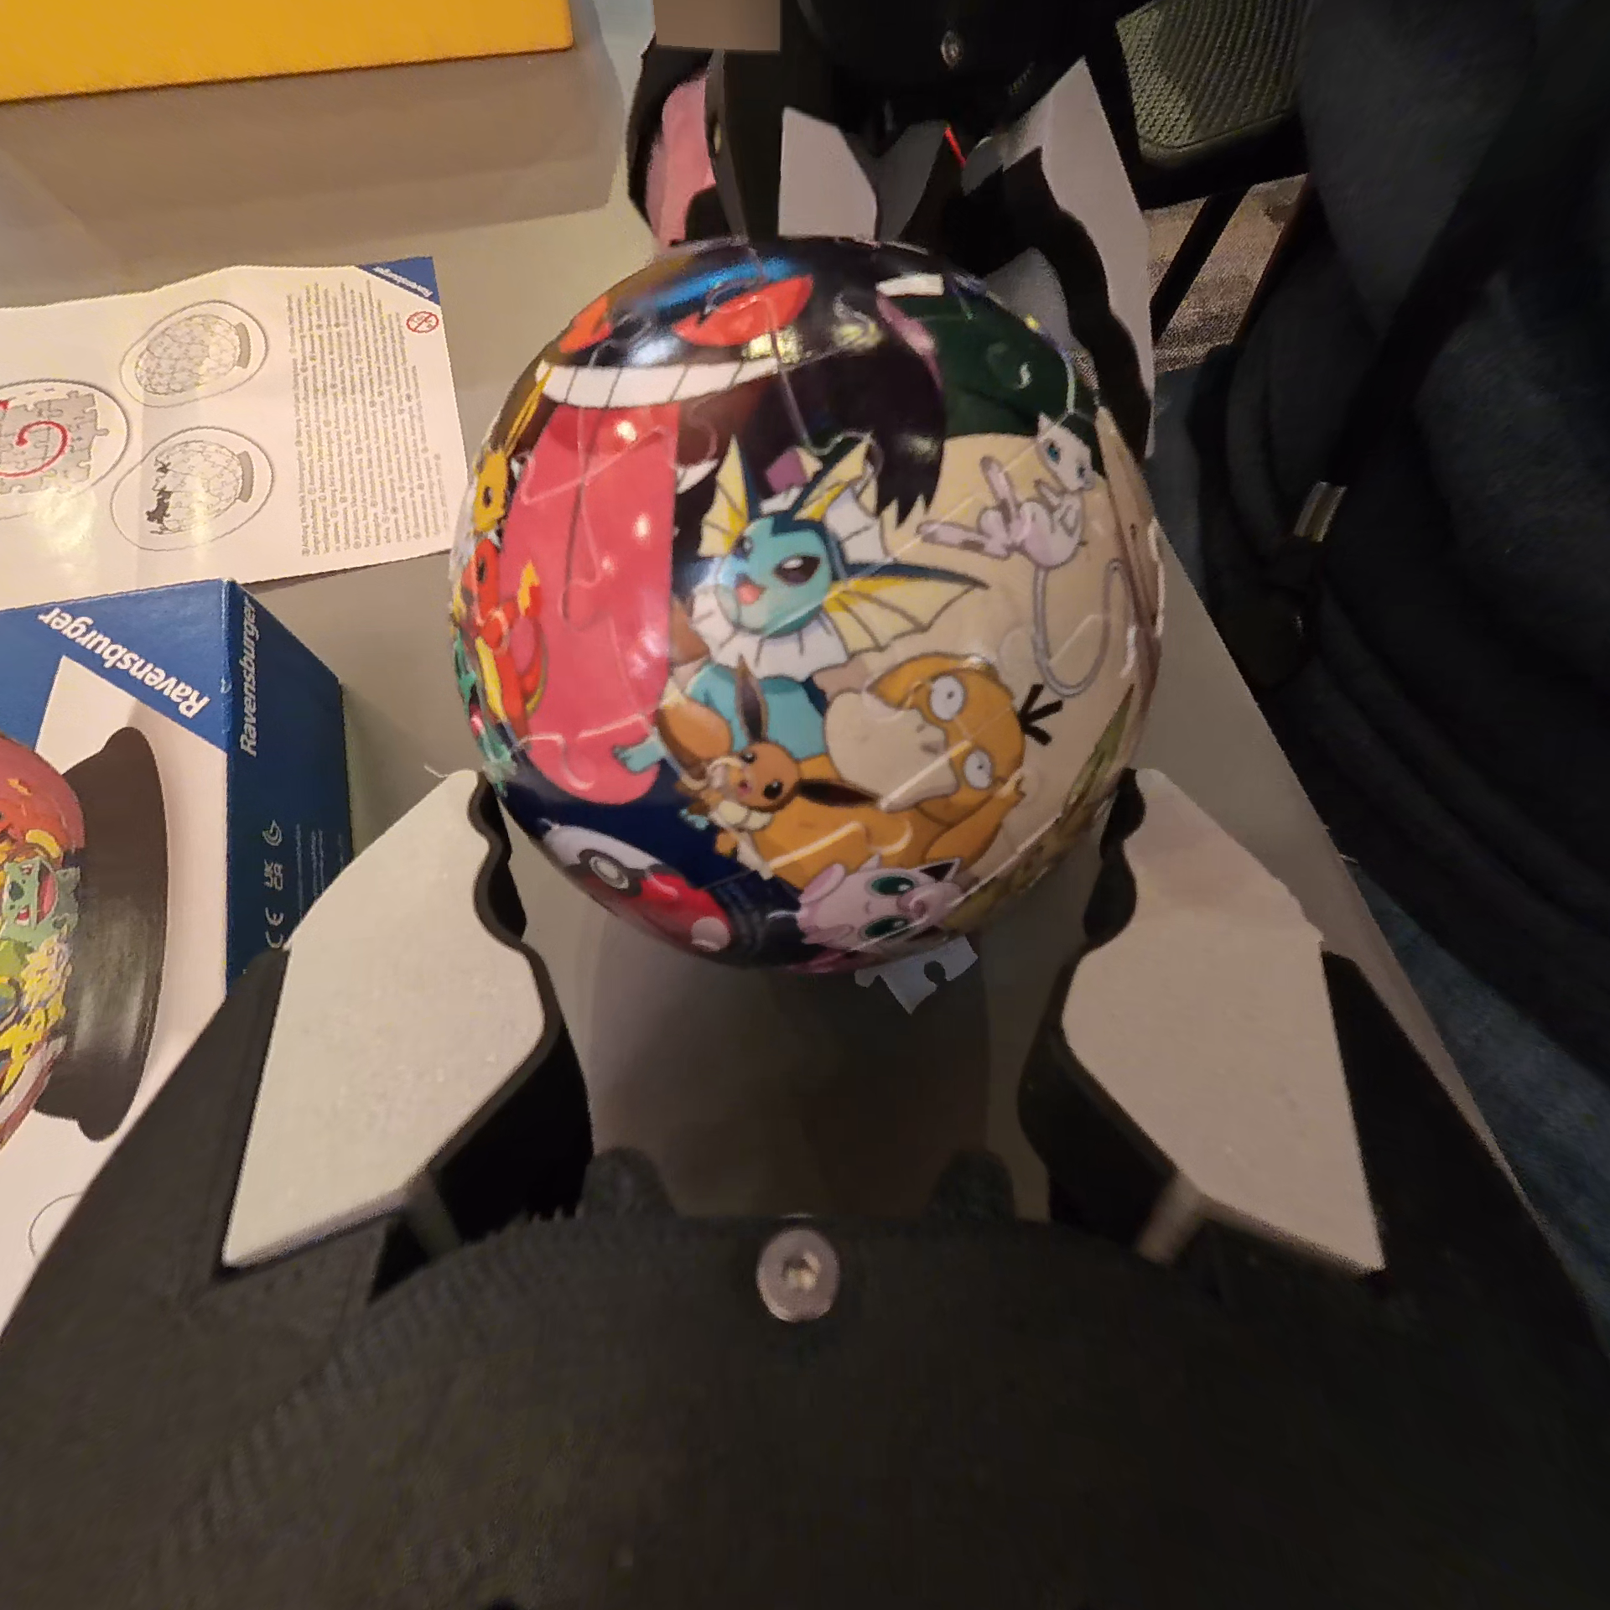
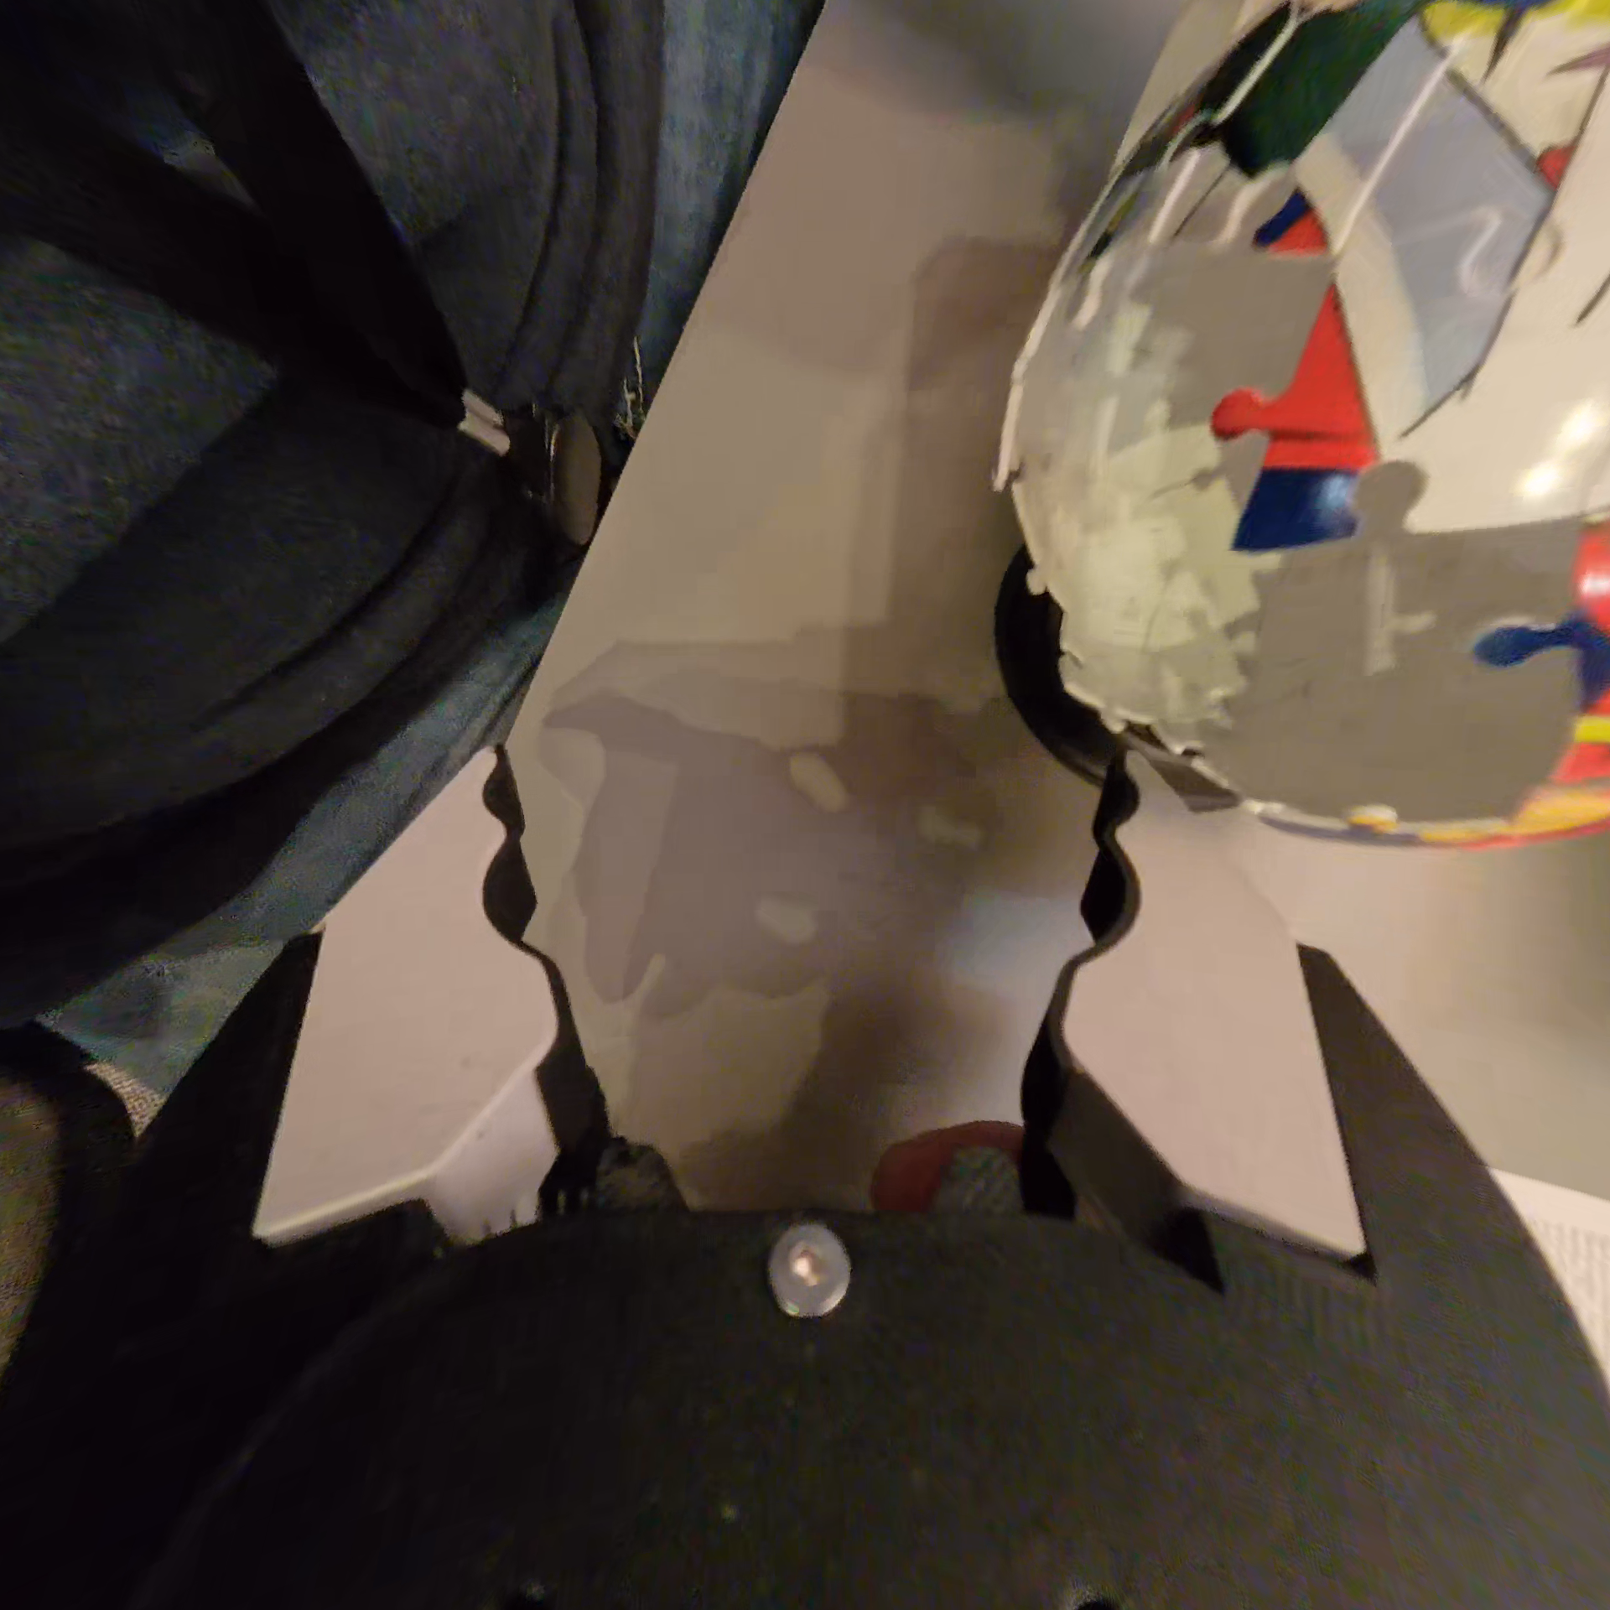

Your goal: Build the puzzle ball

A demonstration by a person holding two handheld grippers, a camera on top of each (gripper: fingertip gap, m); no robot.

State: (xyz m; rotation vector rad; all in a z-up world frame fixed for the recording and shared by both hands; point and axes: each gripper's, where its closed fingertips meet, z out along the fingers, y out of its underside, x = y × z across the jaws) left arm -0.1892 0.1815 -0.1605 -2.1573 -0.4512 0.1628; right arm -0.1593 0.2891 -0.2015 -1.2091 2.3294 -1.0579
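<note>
The puzzle ball (image 1: 810,601), covered in colourful cartoon creatures, sits between the fingertips of my left gripper (image 1: 801,784), which is shut on its lower sides. A pale piece (image 1: 915,971) sticks out under the ball. In the right wrist view the ball (image 2: 1481,287) is at the upper right, with a gap (image 2: 1324,662) that shows its grey inside. My right gripper (image 2: 810,762) is open and empty, with its right fingertip just below the ball. It also shows behind the ball in the left wrist view (image 1: 941,235).
A blue puzzle box (image 1: 174,784) and an unfolded instruction sheet (image 1: 261,418) lie on the pale table (image 1: 523,218) to the left. A yellow object (image 1: 261,35) is at the far left back. A person's dark clothing (image 1: 1437,610) runs along the table's right edge. It is some 7 cm from my left tips to the pale piece (image 1: 915,971).
</note>
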